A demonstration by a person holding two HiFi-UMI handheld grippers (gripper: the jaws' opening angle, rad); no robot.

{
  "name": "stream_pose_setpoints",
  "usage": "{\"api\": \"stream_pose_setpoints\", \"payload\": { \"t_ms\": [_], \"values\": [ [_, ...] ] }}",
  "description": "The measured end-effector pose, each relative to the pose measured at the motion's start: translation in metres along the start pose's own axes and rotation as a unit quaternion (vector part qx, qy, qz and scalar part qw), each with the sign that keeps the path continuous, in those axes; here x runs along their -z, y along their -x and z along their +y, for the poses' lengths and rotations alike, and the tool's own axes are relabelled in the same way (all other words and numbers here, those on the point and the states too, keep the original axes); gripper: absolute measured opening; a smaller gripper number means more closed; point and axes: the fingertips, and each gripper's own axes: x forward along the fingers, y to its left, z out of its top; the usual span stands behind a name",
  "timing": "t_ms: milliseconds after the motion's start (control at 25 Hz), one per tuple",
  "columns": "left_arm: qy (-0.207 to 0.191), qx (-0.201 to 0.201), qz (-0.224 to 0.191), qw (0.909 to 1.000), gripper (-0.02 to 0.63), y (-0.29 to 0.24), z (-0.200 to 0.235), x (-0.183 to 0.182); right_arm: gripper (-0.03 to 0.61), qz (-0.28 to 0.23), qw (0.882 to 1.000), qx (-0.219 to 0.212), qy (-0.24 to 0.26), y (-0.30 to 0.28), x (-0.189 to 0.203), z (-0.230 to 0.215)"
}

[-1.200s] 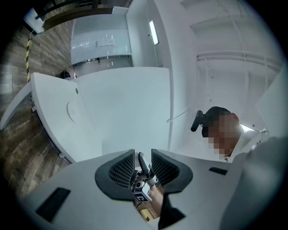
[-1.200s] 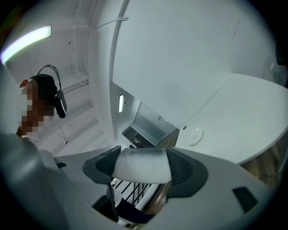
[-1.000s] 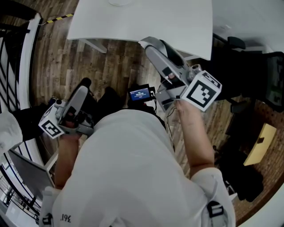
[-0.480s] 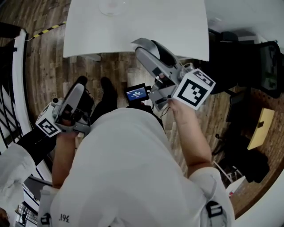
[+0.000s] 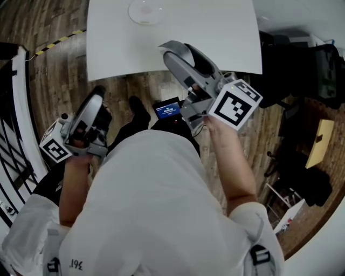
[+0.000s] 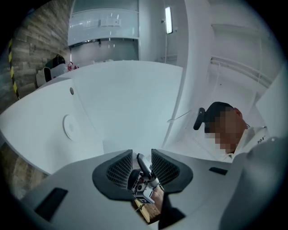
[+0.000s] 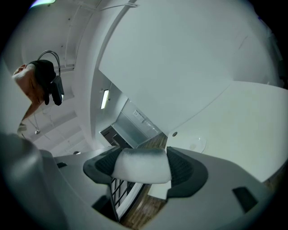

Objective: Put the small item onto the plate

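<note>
The right gripper [image 7: 142,156] clamps a white item [image 7: 141,168] — foam, perhaps — between its jaws, apart from the plate [image 5: 145,11] on the table [image 5: 215,32]; the left gripper [image 6: 141,164] gapes slightly, empty.

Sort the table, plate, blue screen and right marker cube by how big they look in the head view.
table
right marker cube
plate
blue screen
Cube over plate is unsure: the cube is nearer the camera.

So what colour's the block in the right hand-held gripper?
The block is white; clearest in the right gripper view.
</note>
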Motion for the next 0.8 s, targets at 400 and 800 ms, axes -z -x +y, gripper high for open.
{"api": "stream_pose_setpoints", "payload": {
  "t_ms": [400, 800],
  "values": [
    [0.025, 0.006, 0.006, 0.9996, 0.115, -0.021, 0.023, -0.011, 0.310, 0.024, 0.999, 0.024, 0.017, -0.026, -0.007, -0.032],
    [0.024, -0.029, -0.039, 0.9986, 0.115, -0.037, 0.058, -0.019, 0.310, 0.081, 0.997, 0.001, 0.019, -0.072, -0.010, -0.080]
  ]
}}
